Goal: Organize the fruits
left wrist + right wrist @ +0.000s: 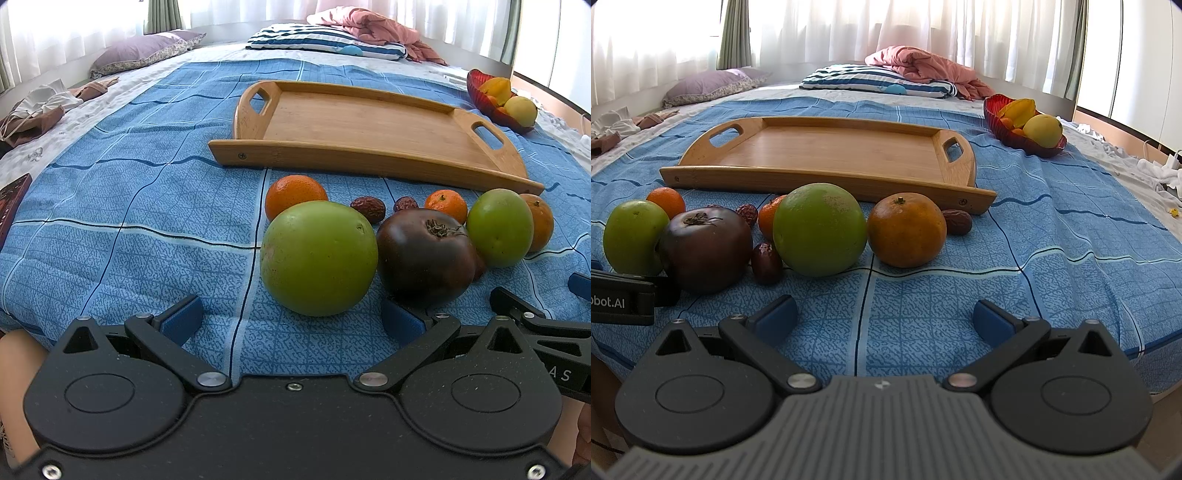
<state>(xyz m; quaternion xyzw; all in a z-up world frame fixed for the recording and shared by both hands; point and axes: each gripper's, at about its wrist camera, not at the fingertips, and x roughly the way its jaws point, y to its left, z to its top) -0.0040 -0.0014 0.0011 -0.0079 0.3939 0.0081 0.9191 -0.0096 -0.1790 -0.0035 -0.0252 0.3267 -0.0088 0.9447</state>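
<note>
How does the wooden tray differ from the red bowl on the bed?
The wooden tray is flat, rectangular and holds nothing; the red bowl is deep, rounded and holds fruit. The tray sits just behind the loose fruit; the bowl sits farther back, to the right. Both rest on the blue bedspread.

A blue checked bedspread (1034, 258) covers the bed, with a pale sheet (92, 110) showing along its left edge. At the far end lie a purple pillow (709, 85), a blue-and-white striped pillow (875, 83) and a crumpled pink blanket (923, 66) just behind it, all below white curtains (886, 29). Crumpled clothes (40, 110) lie at the left side of the bed, and a dark red book (9, 206) sits at the left edge.
</note>
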